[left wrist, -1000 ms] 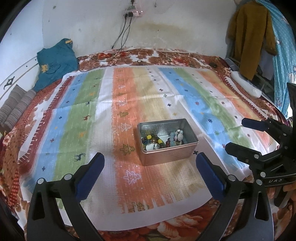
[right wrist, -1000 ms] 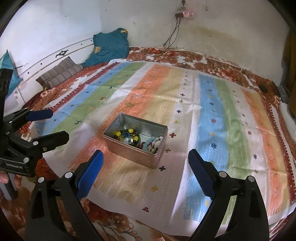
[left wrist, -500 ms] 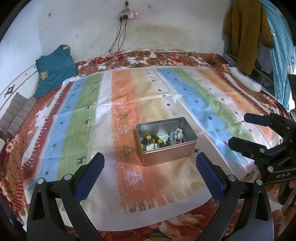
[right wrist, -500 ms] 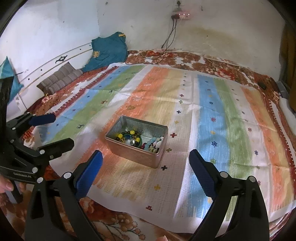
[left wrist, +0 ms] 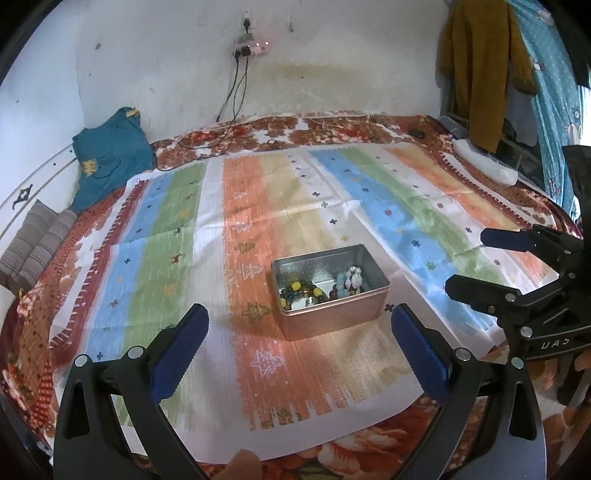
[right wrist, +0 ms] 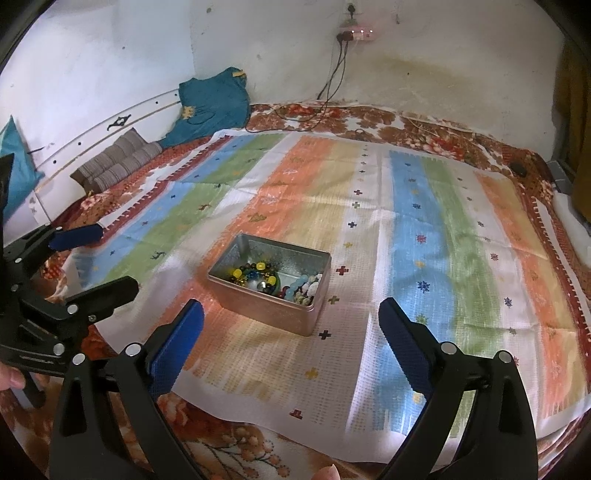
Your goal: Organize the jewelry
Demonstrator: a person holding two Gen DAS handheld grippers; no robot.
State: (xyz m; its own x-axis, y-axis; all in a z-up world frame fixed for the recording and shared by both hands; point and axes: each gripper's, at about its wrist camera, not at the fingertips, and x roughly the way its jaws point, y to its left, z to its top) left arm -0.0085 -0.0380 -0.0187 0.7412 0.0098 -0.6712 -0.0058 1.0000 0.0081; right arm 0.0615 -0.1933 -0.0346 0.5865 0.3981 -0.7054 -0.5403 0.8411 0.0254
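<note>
Left gripper (left wrist: 299,347) and right gripper (right wrist: 291,336): fingers spread wide, both empty, well short of the tin. Rectangular metal tin (left wrist: 332,314), lidless, sits mid-cloth on the bed; bead jewelry (left wrist: 317,290) piled at its near end. Striped woven cloth (left wrist: 258,206) bare on all sides of it.

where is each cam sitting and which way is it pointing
Left wrist: sits on the left claw, low over the bed's near edge, facing the metal tin of beads on the striped cloth; its own open fingers, the right claw at the right, and a fingertip show.
Right wrist: sits on the right claw, facing the tin from its right; its own open fingers, the left claw at the left, and a fingertip show.
Shared: tin, cloth, wall socket, teal garment.
</note>
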